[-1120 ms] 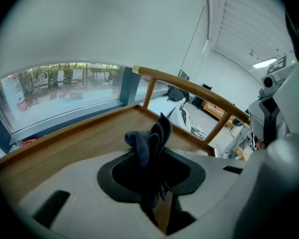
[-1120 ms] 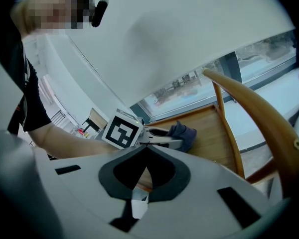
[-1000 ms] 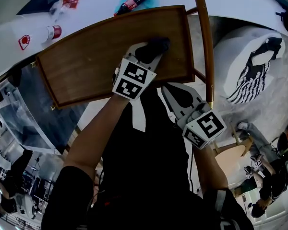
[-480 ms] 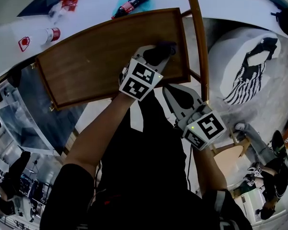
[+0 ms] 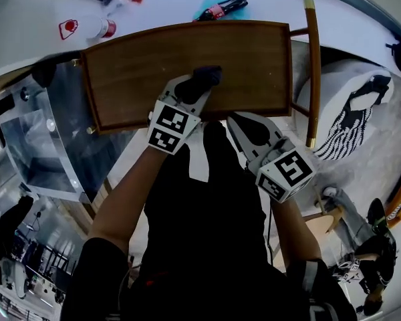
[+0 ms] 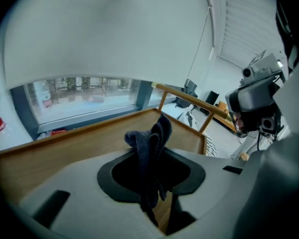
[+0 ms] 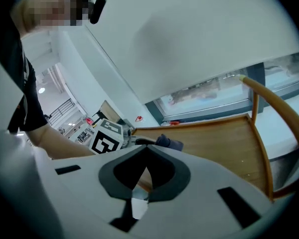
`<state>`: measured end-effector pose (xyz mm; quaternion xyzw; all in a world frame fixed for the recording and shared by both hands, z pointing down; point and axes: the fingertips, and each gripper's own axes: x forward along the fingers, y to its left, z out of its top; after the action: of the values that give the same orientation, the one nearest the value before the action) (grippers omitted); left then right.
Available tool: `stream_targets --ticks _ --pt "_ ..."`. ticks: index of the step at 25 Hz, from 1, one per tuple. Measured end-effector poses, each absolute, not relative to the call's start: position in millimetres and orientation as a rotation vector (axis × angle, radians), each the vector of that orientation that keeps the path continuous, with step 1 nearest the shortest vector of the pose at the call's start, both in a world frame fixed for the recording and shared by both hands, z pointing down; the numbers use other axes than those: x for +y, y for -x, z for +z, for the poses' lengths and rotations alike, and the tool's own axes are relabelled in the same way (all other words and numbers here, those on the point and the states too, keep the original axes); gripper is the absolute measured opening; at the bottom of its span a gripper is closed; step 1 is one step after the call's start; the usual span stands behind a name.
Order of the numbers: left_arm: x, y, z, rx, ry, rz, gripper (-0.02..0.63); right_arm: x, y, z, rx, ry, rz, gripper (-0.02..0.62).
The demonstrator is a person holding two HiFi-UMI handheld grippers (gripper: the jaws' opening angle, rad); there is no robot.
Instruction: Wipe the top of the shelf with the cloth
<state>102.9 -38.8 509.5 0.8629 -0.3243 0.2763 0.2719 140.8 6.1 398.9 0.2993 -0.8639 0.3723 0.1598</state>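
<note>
My L tool (image 5: 199, 89) grips bunched dark cloth (image 5: 208, 75) on brown wooden shelf top (image 5: 134, 72); R tool (image 5: 239, 120) shut, empty. Risk: drag pulls it loose.

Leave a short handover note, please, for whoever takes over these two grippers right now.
Left gripper: shut on the dark cloth, held over the wooden shelf top close to its near edge, about the middle.
Right gripper: jaws together, nothing in them, waiting off the shelf just in front of its near edge.
Done: cloth picked up and brought to the shelf top. The pictures do not show how much has been wiped, or whether the cloth is pressing on the wood.
Left: probably sweep the cloth across the whole top, both ends and the far edge included.
</note>
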Motion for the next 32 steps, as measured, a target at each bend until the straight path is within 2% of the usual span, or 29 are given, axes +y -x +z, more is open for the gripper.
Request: stream_targets --ticks 9,16,24,32 --pt "15.7 67.6 510.8 -1.119 -2.164 0.742 0.127 34.9 -33.0 395.5 -2.485 -0.652 0.979 0.003" --pt "43.2 163.0 518.9 -1.27 -2.057 0.776 0.127 53.7 29.8 400.1 -2.473 -0.547 0.954 0.003" --pt "70.2 207.1 536.8 -1.306 -1.971 0.845 0.127 67.8 74.7 401.6 -2.471 -0.466 0.939 0.003" --pt "71.5 205.3 543.1 -1.296 -1.952 0.915 0.127 63.5 64.6 406.2 -2.458 -0.491 0.952 0.003"
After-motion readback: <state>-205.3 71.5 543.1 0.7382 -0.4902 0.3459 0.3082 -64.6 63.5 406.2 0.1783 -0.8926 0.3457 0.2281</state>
